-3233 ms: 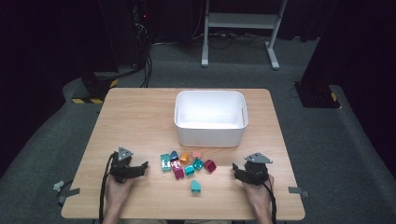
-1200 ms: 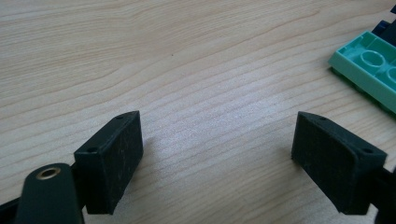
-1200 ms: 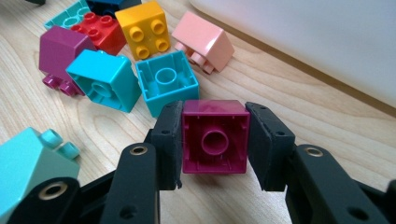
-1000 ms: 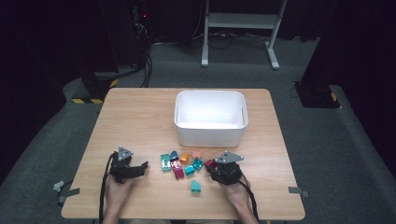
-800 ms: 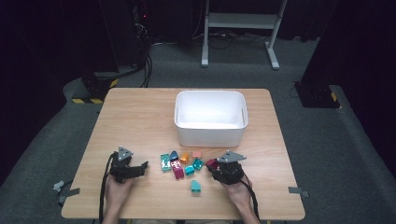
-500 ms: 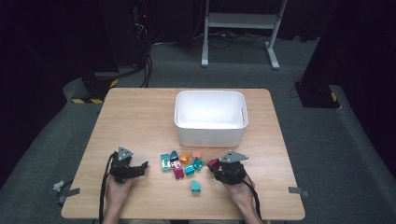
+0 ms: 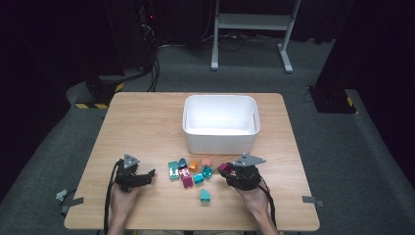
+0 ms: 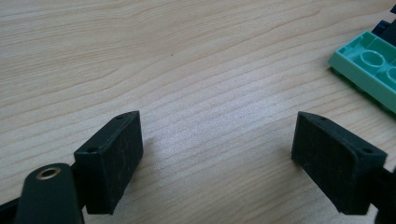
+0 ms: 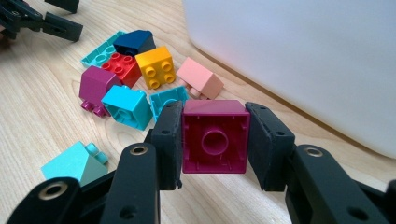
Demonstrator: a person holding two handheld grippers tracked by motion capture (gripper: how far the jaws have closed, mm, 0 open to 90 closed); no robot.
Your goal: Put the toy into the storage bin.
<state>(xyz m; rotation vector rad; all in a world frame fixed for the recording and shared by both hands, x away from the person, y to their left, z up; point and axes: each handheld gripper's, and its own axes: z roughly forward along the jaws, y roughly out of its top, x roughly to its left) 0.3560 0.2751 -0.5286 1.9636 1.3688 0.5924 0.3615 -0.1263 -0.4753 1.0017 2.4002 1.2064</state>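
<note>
My right gripper [image 9: 215, 140] is shut on a magenta brick [image 9: 215, 137], one pad on each side and its hollow underside facing the camera. In the high view that magenta brick [image 7: 224, 168] is held by the right gripper [image 7: 227, 172] at the right end of a pile of bricks [image 7: 188, 169], just above the table. The pile includes a yellow brick [image 9: 156, 65], a red one [image 9: 120, 67], a pink one [image 9: 201, 77] and a cyan one [image 9: 126, 106]. My left gripper [image 8: 217, 163] is open over bare wood, left of the pile in the high view [image 7: 147, 175].
A white bin [image 7: 220, 122] stands just behind the pile, and its wall [image 9: 303, 56] rises close on the right. A lone teal sloped brick [image 7: 204, 195] lies nearer the front edge. A mint plate [image 8: 369, 70] lies off the left gripper's right side.
The right gripper came in from the right side of the table to the pile, closed on the magenta brick and has risen slightly with it. The left gripper stayed put.
</note>
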